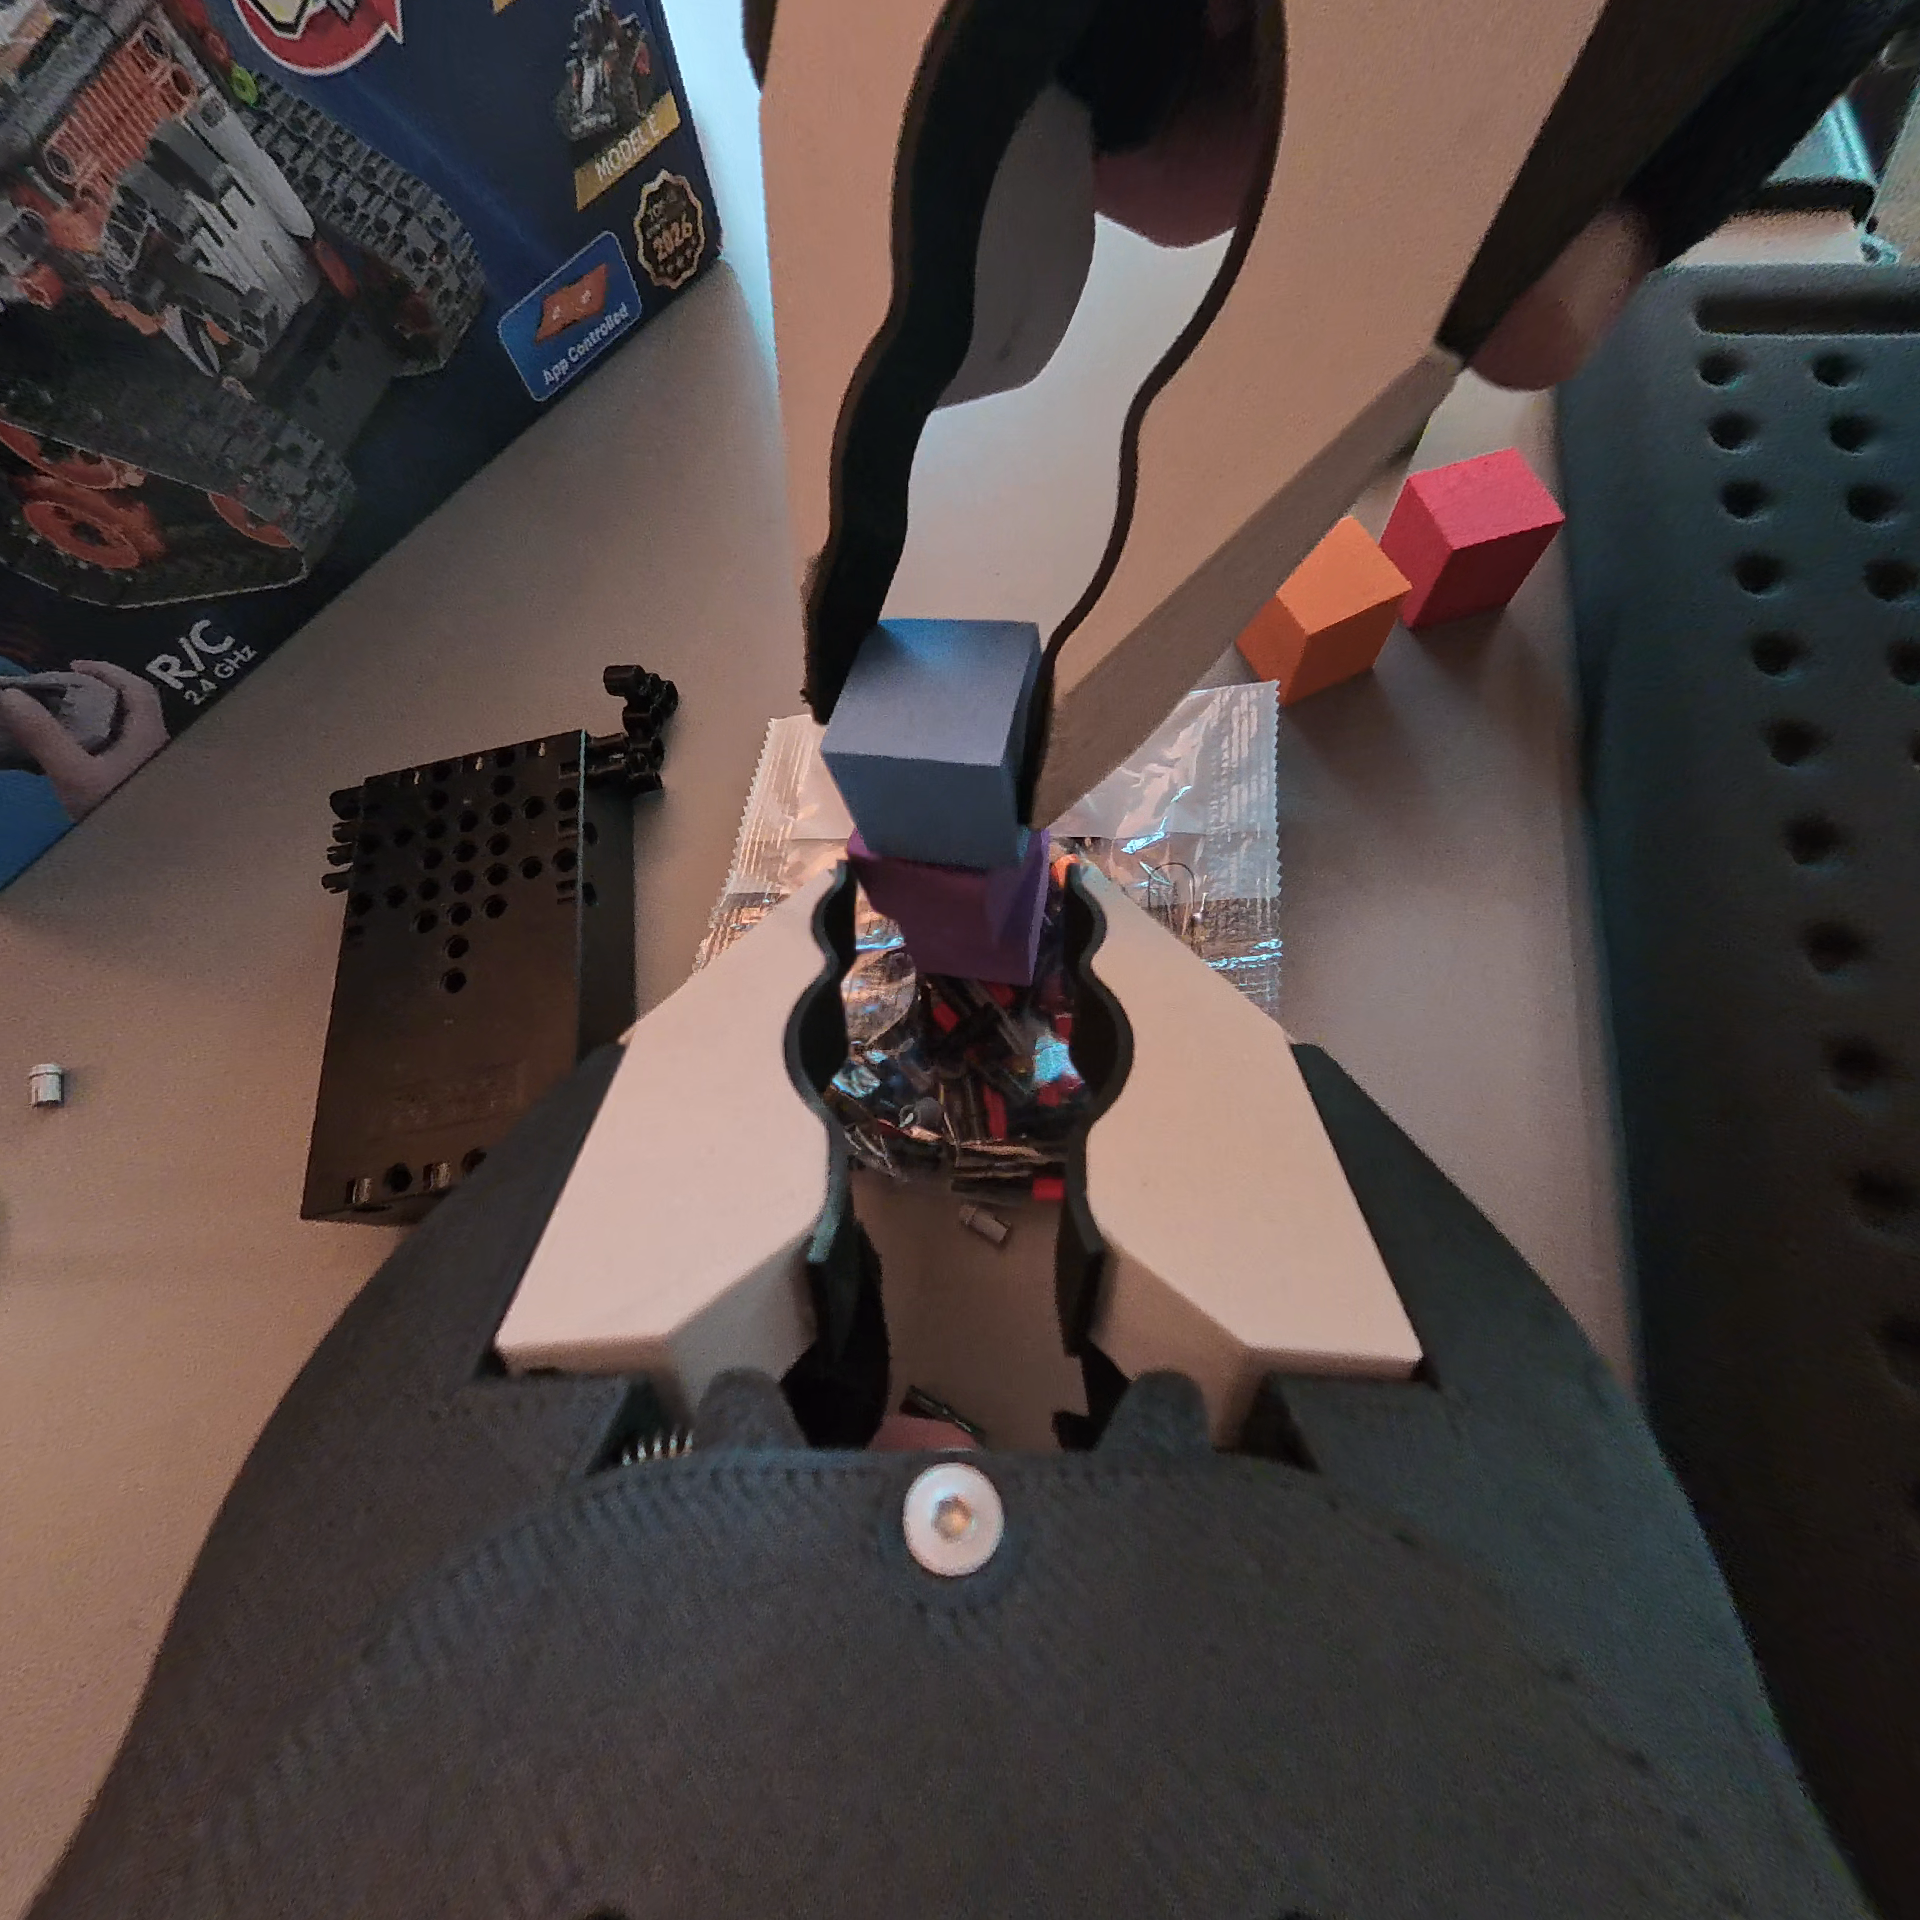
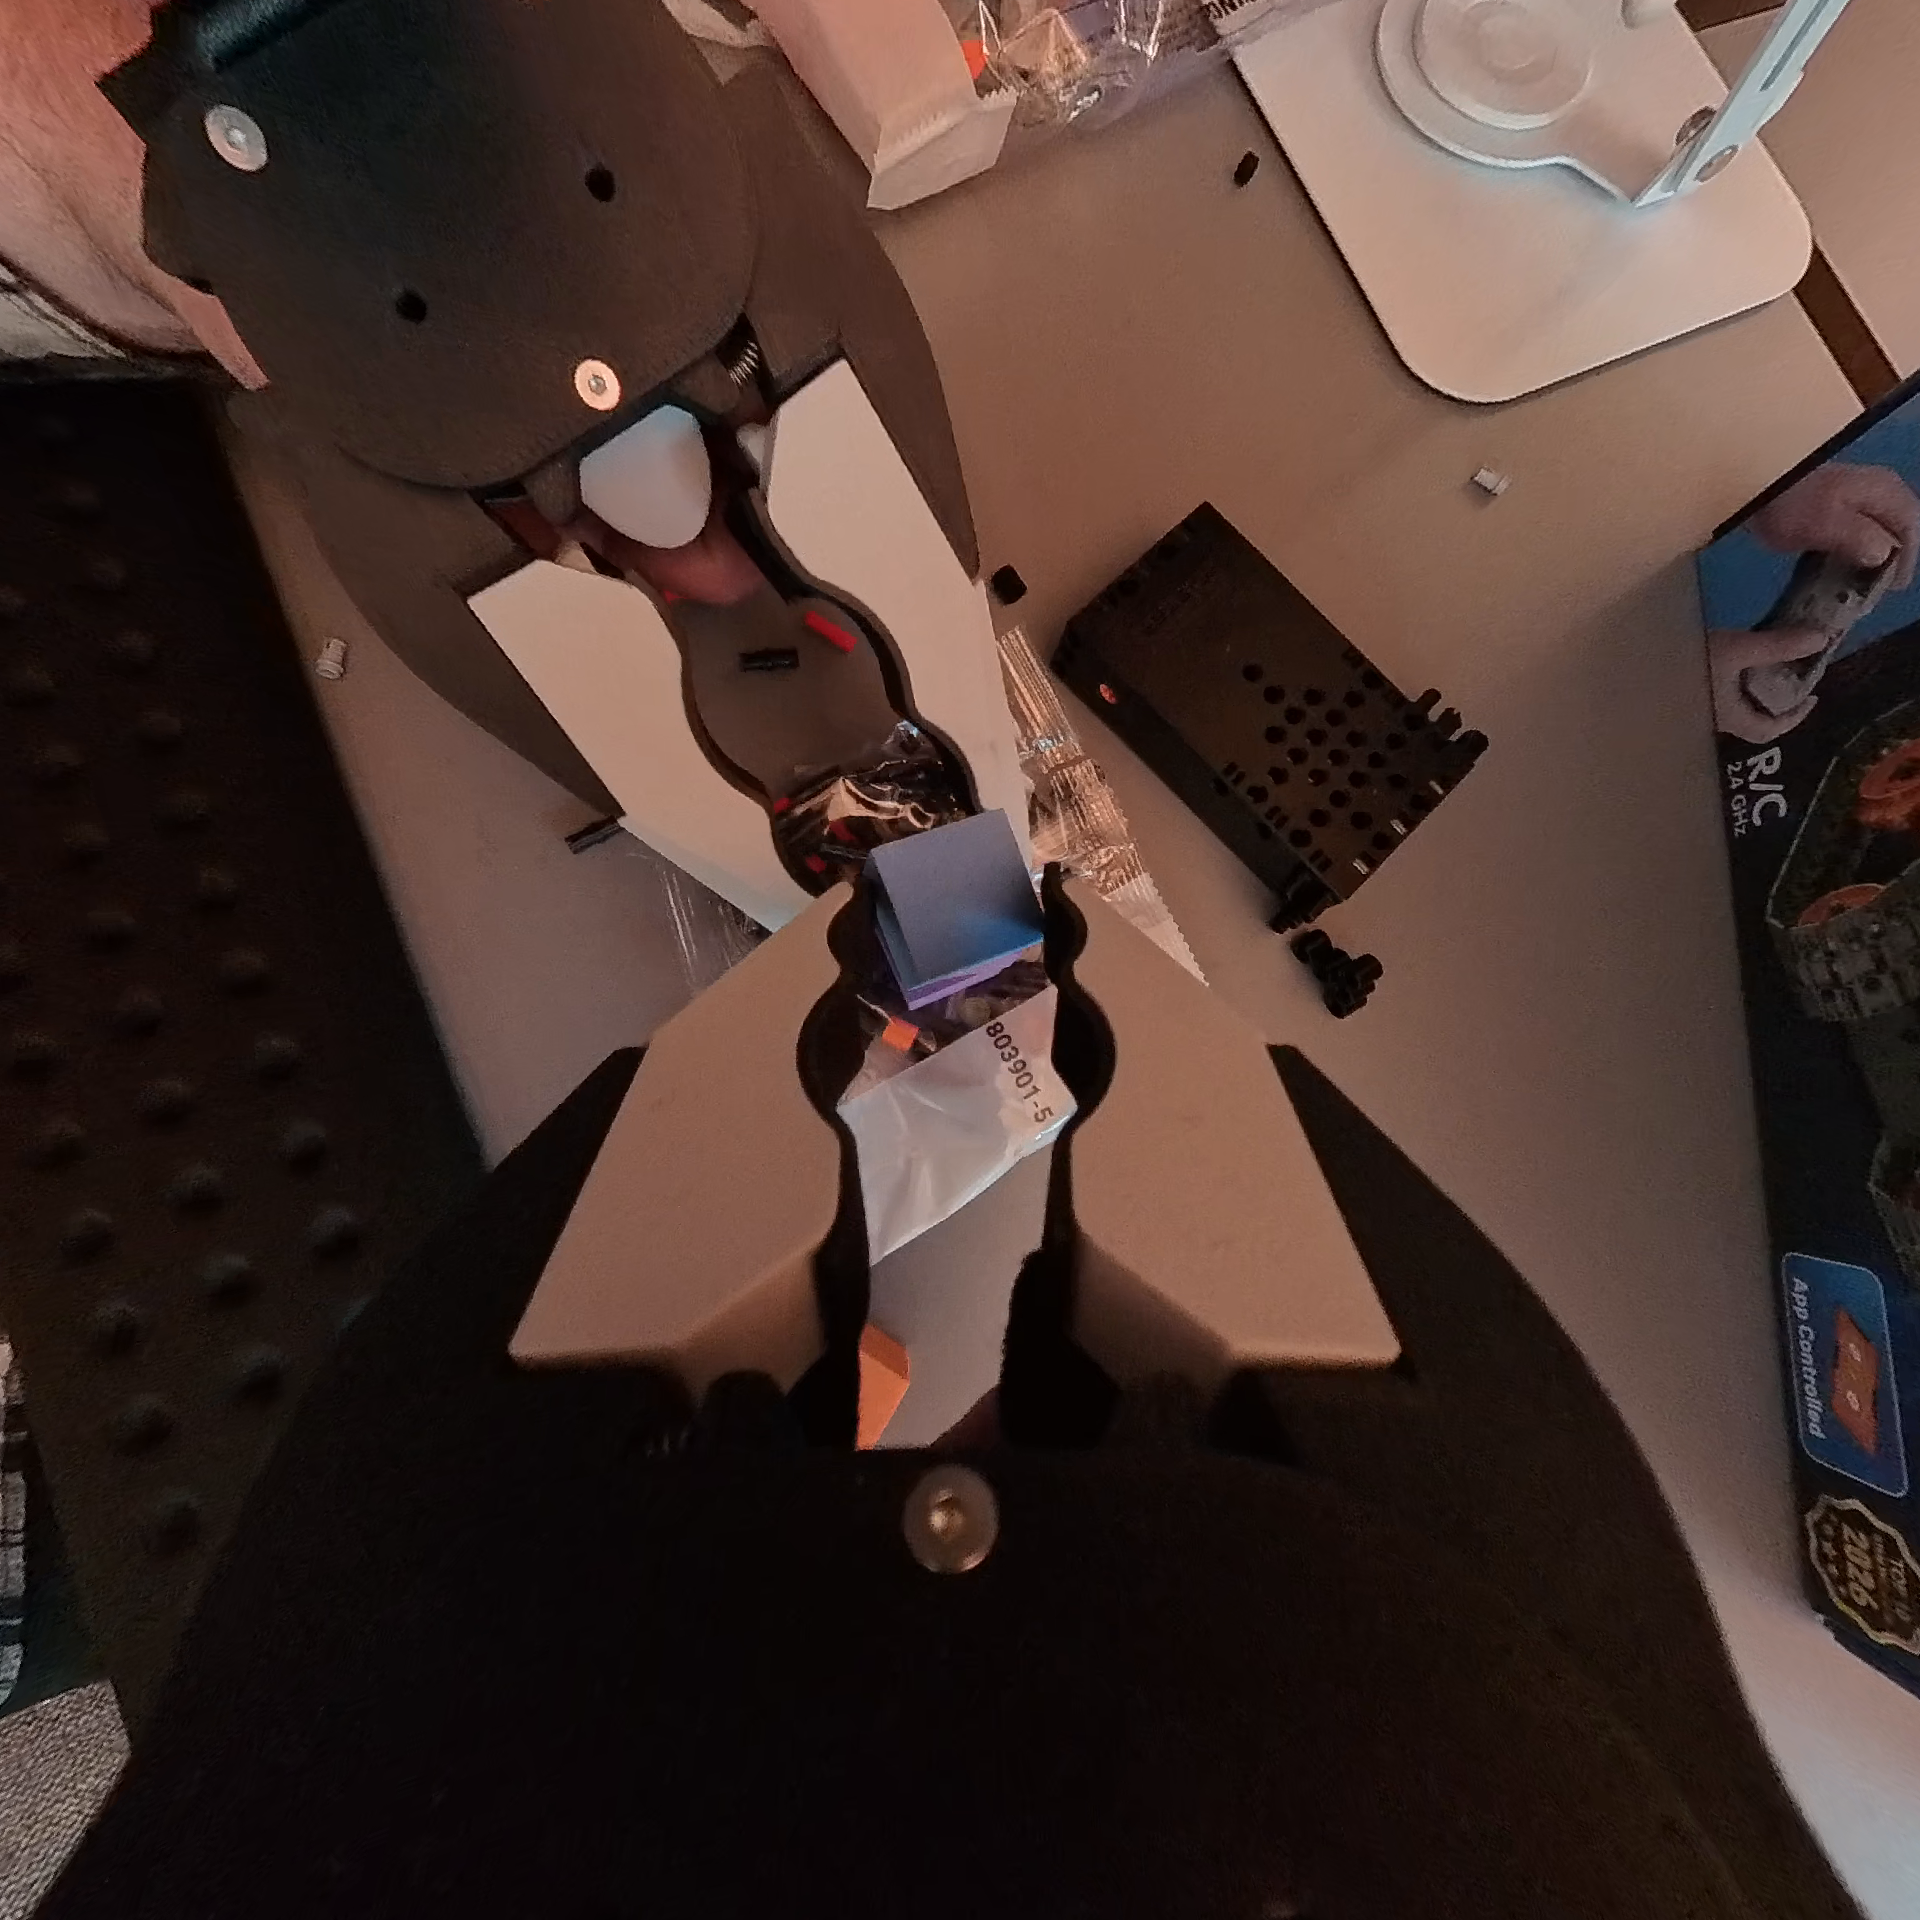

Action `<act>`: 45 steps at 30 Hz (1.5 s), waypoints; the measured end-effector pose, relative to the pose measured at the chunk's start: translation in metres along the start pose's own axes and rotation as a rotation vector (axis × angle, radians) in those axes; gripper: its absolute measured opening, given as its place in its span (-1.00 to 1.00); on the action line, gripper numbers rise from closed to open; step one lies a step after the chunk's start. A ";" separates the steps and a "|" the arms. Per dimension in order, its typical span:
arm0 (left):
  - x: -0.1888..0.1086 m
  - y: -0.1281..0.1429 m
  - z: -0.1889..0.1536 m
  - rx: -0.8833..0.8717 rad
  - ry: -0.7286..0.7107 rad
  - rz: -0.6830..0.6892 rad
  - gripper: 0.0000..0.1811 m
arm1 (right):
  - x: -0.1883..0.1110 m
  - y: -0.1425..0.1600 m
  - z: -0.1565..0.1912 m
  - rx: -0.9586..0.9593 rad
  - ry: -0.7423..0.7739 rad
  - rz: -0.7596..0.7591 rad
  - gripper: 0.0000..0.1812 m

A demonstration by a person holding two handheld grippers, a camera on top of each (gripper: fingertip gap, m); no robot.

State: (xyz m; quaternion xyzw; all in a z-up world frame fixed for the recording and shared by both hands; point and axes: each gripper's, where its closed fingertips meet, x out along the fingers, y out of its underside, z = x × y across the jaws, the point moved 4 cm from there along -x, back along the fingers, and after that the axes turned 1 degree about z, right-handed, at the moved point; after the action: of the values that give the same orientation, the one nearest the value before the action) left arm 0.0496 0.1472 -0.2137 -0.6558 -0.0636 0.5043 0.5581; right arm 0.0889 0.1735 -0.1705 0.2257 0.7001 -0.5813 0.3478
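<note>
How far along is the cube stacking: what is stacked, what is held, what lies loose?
Stacked: the blue cube sits on the purple cube, above a clear parts bag. In hand: the right gripper is clamped on the blue cube; the left gripper flanks the purple cube, grip unclear. Loose: the orange cube and red cube stand side by side, apart from the pair.

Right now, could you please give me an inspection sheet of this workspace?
Surface: pale matte tabletop.
Blocks: blue matte cube atop purple matte cube, over clear plastic bag of small parts; orange cube and red cube apart.
Clutter: black perforated plastic plate, blue cardboard toy box, small silver sleeve.
Grippers: right gripper shut on blue matte cube; left gripper flanks purple matte cube, contact unclear.
Cables: nothing seen.
Surroundings: dark perforated panel, white stand base.
</note>
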 end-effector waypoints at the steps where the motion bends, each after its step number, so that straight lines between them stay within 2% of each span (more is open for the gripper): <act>1: 0.000 0.000 0.000 0.000 0.001 -0.002 -0.60 | 0.000 -0.001 0.001 -0.001 -0.003 -0.003 -0.66; 15: 0.000 0.000 0.000 -0.002 0.001 -0.002 -0.59 | 0.004 0.001 0.000 -0.003 0.009 0.009 -0.64; 22: -0.003 0.000 0.001 0.000 -0.001 -0.003 -0.57 | -0.017 0.003 -0.002 0.016 0.035 -0.040 -0.57; 24: -0.005 -0.001 0.000 -0.005 0.008 -0.010 -0.56 | -0.026 0.015 -0.005 0.028 0.073 -0.009 -0.56; 27: -0.007 0.000 -0.001 -0.003 0.016 0.000 -0.54 | -0.037 0.048 0.002 0.039 0.106 0.094 -0.55; 31: -0.008 -0.001 -0.002 -0.004 0.026 -0.002 -0.53 | -0.039 0.088 0.019 0.070 0.118 0.218 -0.55; 34: -0.007 0.000 -0.003 -0.001 0.027 0.002 -0.53 | -0.033 0.102 0.027 0.115 0.090 0.224 -0.56; 36: -0.008 0.000 -0.004 0.003 0.023 0.001 -0.53 | -0.030 0.109 0.028 0.121 0.087 0.237 -0.69; 41: -0.009 -0.001 -0.003 -0.002 0.023 -0.009 -0.53 | -0.038 0.094 0.026 0.085 0.090 0.181 -0.70; 45: -0.010 -0.002 -0.002 0.002 0.020 -0.010 -0.53 | -0.058 0.050 0.017 0.040 0.093 0.056 -0.70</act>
State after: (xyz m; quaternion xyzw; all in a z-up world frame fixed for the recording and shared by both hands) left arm 0.0473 0.1401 -0.2068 -0.6600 -0.0604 0.4950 0.5620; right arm 0.1669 0.1734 -0.1614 0.2790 0.6972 -0.5740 0.3265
